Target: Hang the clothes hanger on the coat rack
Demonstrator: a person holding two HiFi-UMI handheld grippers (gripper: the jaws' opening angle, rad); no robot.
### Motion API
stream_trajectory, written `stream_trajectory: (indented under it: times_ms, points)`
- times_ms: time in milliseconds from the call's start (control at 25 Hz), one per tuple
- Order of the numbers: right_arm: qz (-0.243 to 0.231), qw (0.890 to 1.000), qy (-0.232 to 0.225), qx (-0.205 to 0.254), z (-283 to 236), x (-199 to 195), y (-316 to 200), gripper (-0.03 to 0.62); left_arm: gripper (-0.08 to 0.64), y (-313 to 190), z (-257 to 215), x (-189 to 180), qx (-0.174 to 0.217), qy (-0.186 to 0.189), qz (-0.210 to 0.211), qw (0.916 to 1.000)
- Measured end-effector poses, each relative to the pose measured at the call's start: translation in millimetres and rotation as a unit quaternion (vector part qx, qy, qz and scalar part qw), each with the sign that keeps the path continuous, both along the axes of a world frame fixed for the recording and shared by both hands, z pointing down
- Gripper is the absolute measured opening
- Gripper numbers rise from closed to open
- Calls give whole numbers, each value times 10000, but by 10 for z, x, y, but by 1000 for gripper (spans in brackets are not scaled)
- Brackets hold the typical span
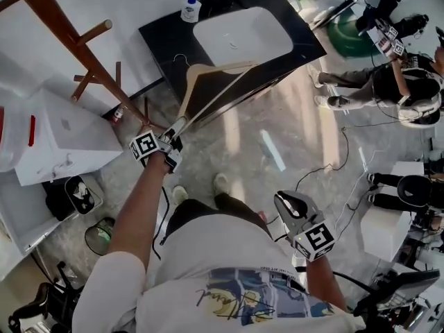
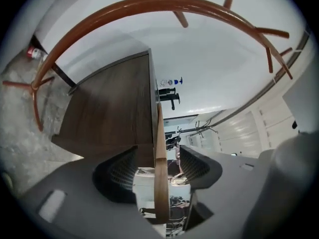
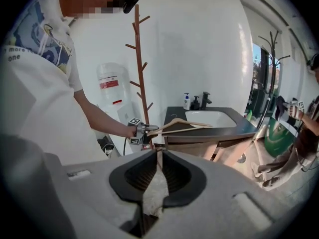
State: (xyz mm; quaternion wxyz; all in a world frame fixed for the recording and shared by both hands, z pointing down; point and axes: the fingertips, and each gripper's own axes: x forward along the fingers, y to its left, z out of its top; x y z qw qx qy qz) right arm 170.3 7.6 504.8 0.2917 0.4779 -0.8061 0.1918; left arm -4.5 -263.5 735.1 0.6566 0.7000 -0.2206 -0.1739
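A light wooden clothes hanger point(image 1: 208, 82) lies slanted, its far part over the black sink counter point(image 1: 163, 37). Its near end sits between the jaws of my left gripper point(image 1: 178, 129). In the left gripper view the hanger point(image 2: 159, 126) runs edge-on between the pads, with a gap on each side, so the gripper point(image 2: 158, 164) is open. The brown wooden coat rack point(image 1: 59, 23) stands to the left, its pole point(image 2: 149, 4) arching above. My right gripper point(image 1: 279, 200) hangs near my body, shut and empty point(image 3: 158, 156). From it I see the hanger point(image 3: 180, 126) and the rack point(image 3: 139, 73).
A white basin point(image 1: 243, 33) and a soap bottle point(image 1: 191, 7) are on the counter. A white cabinet point(image 1: 62, 137) stands left of the rack's foot. Cables point(image 1: 333, 168) trail over the floor at right, where another person point(image 1: 406, 82) with grippers stands.
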Motion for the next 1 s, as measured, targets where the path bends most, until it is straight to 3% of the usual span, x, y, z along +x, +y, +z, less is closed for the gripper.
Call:
stream_trajectory:
  times_ms: [240,360,440,840,1000]
  points:
    - [33,9995,294,-80,32,-36,60,34,142,-13,52,63,-185,512,-193,9983]
    - [-51,9989,447,-93,2,-47,76,34,50,-62,-154,94,-46,992,-301,9946]
    - [-57,9988,479,-114,6,-37,83,34,46,-87,-276,101,58,1154,-323,9928]
    - [-311,9987,404,-67,21,5,-3,34,44,-8,-573,-25,679,809,-332,9939]
    - [-509,9981,358,11,14,10,-76,34,43,50,-706,-138,1118,321,-277,9928]
